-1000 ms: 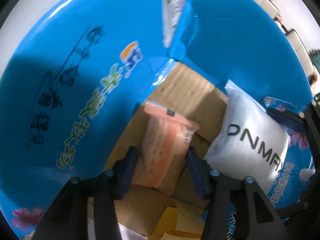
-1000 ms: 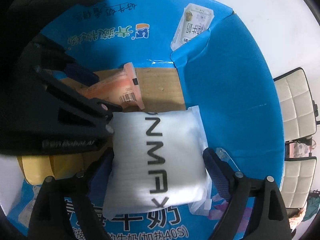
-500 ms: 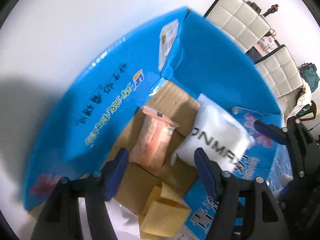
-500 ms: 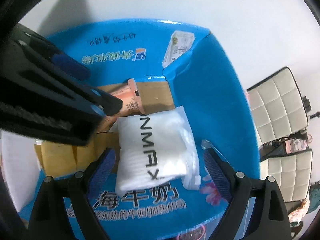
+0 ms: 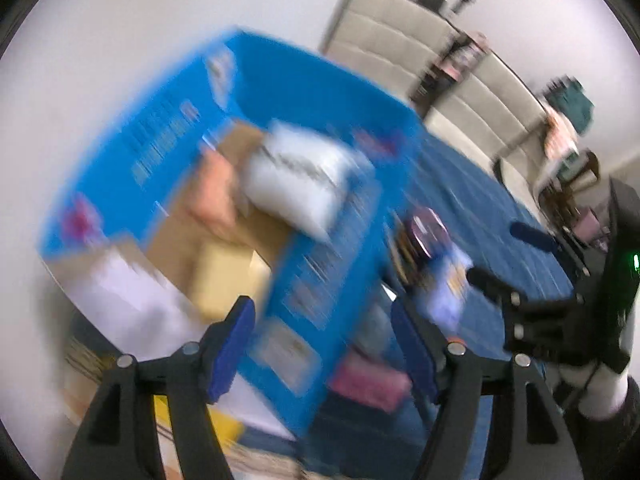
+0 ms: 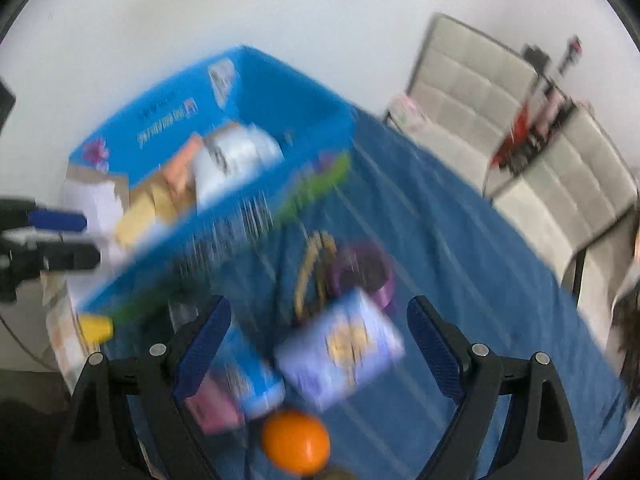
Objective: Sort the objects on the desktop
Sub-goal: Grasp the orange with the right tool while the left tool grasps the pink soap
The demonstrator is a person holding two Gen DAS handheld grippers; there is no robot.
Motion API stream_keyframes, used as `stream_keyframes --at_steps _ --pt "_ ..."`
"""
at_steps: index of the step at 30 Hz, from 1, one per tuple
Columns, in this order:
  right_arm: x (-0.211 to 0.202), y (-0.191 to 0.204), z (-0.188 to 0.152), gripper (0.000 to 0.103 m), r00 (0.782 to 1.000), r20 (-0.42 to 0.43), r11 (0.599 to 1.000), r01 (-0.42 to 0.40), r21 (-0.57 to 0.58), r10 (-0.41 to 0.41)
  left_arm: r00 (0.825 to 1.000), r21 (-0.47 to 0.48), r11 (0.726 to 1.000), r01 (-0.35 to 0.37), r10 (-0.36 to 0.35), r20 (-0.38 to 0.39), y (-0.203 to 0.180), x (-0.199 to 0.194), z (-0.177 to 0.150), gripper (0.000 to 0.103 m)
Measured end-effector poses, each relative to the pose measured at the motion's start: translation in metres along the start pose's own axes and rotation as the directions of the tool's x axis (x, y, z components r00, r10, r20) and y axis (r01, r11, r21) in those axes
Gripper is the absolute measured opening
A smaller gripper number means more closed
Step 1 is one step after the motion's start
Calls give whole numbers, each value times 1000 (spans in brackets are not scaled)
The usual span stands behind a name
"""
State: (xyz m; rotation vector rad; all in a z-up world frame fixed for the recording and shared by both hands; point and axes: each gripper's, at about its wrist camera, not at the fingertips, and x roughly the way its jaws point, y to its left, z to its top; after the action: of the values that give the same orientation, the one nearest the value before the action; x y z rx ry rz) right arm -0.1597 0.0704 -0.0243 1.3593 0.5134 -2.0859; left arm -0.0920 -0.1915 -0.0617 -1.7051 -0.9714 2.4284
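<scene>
Both views are blurred. The left gripper (image 5: pixel 322 344) is seen with jaws opening and nothing held, above the near wall of the blue box (image 5: pixel 332 264). Inside the box lie a white pack (image 5: pixel 296 176) and an orange packet (image 5: pixel 212 196). The right gripper (image 6: pixel 318 344) is spread wide and empty, over a lilac packet (image 6: pixel 340 344) and an orange ball (image 6: pixel 296 440) on the blue cloth (image 6: pixel 460 248).

A pillow pack (image 6: pixel 236 160) and a snack packet (image 6: pixel 182 168) were set side by side in the box (image 6: pixel 280 92) on the bench (image 6: pixel 460 240); a ball (image 6: pixel 296 440) and a carton (image 6: pixel 340 352) were placed before it, chairs (image 6: pixel 560 184) behind.
</scene>
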Motion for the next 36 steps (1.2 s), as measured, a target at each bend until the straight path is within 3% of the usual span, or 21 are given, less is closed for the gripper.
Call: stream_keyframes --at_steps 4,7,12,14,17,21,23,24,25,27,29,32,34,36 --pt "8 -17 -60 92 998 -45 996 -36 83 40 994 43 999 21 -16 -104 -34 36 -50 68" --pt "21 -21 -87 92 996 -70 991 -38 125 47 980 36 999 32 -24 -200 -49 66 -79 68" --pt "54 -19 -106 92 997 -67 977 -30 211 45 948 -173 984 38 -91 -306 -41 119 -93 68" --pt "59 -18 -112 92 997 -58 967 -41 253 58 950 -245 969 27 -101 -297 -36 132 -90 68" --pt "64 -16 -118 92 997 -48 954 -48 294 65 955 -269 962 -50 -33 -296 -34 147 -85 68" --pt "74 -15 -119 92 995 -37 942 -73 327 90 957 -215 972 -96 30 -288 -40 147 -84 67" --pt "79 -13 -120 90 995 -43 941 -75 331 95 959 -169 981 -99 48 -281 -42 143 -87 58" --pt "81 -13 -121 87 994 -42 939 -83 334 103 960 -139 986 -96 54 -276 -43 140 -89 55" --pt "84 -12 -123 74 993 -45 938 -85 336 106 960 -123 988 -88 52 -274 -42 137 -90 50" --pt "90 -13 -128 66 987 -44 922 -131 364 157 961 -128 990 -59 22 -275 -38 133 -91 40" --pt "88 -12 -132 66 988 -27 917 -129 378 150 958 -131 990 -43 3 -285 -35 128 -92 24" --pt "87 -11 -134 66 989 -22 914 -126 385 145 959 -151 988 -28 -16 -282 -30 121 -93 15" --pt "87 -13 -135 66 987 -23 906 -135 401 158 959 -239 971 4 -71 -275 -21 115 -91 15" --pt "87 -16 -137 66 986 -20 899 -144 413 167 956 -399 915 53 -161 -244 -8 108 -91 30"
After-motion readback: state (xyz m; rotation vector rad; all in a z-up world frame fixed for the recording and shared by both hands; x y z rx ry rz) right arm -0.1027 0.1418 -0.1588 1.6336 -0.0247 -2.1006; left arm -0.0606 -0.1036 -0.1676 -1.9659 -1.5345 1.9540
